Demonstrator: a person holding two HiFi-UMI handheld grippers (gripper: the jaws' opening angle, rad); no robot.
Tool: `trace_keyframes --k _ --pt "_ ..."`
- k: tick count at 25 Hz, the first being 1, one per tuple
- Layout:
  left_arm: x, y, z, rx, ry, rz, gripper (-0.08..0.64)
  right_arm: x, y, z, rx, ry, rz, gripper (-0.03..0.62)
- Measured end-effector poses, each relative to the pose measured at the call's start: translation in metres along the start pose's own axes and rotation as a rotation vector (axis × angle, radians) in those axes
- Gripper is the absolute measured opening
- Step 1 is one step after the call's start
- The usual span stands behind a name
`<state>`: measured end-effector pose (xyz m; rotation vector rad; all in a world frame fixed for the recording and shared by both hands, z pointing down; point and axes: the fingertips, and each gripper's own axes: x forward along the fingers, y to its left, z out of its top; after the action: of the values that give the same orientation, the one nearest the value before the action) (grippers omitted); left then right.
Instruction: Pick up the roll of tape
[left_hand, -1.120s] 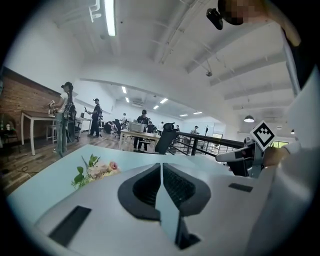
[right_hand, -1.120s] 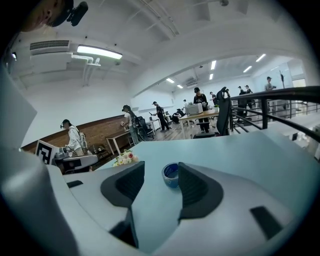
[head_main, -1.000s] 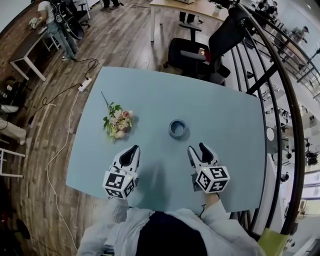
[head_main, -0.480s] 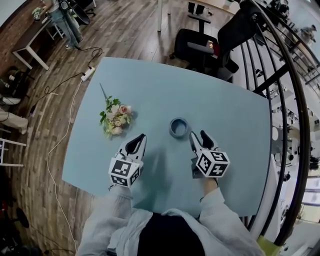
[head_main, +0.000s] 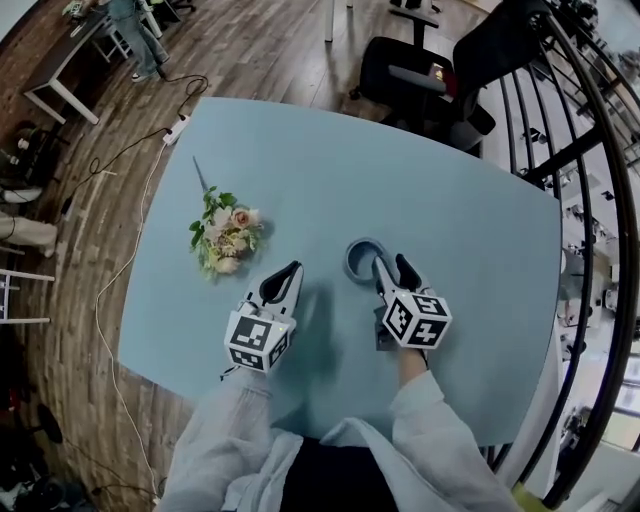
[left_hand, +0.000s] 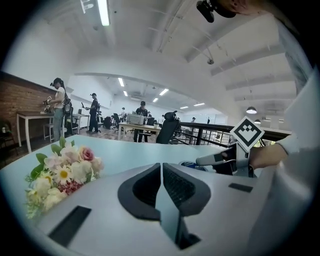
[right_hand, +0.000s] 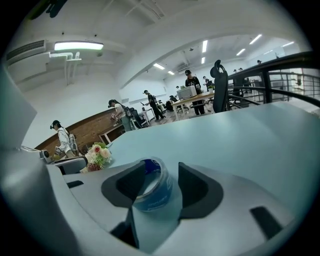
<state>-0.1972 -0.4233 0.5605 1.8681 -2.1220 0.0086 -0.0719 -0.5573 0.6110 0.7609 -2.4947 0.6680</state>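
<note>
A: Where's the roll of tape (head_main: 362, 262)?

B: Flat on the tabletop (head_main: 430, 170), near centre, not lifted. Flowers (head_main: 224, 240) lie well off at its 9 o'clock.

A: Right gripper (head_main: 391, 268)?

B: At the roll's 5 o'clock. Fingers wide, and the roll sits between them, close against the finger on the 9 o'clock side with a gap to the other. No squeeze. Can't tell if that near finger dips into the hole.

A: Left gripper (head_main: 291, 272)?

B: Fingers pressed together, nothing in them. Parked at the tape's 8 o'clock, looks idle.

A: Progress?

B: Approach looks done, I'd say. Left to do: close on the roll, lift it clear. Roughly a third through.
</note>
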Motion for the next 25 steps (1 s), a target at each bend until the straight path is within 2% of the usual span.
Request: trace_keyframes --k 7,17,21,25 --pt "0.011 0.009 -0.010 -0.051 -0.003 0.022 0.026 0.022 -0.004 -0.014 0.004 0.069 -0.035 0.225" --pt "0.012 0.017 -0.025 -0.054 0.026 0.033 0.026 0.029 -0.003 -0.021 0.008 0.097 -0.046 0.227" --pt "0.008 0.011 -0.024 -0.055 0.026 0.021 0.026 0.029 0.003 -0.021 0.002 0.103 -0.040 0.100" --pt "0.002 0.006 -0.018 -0.057 0.013 0.010 0.026 0.025 0.003 -0.018 -0.068 0.091 -0.079 0.086"
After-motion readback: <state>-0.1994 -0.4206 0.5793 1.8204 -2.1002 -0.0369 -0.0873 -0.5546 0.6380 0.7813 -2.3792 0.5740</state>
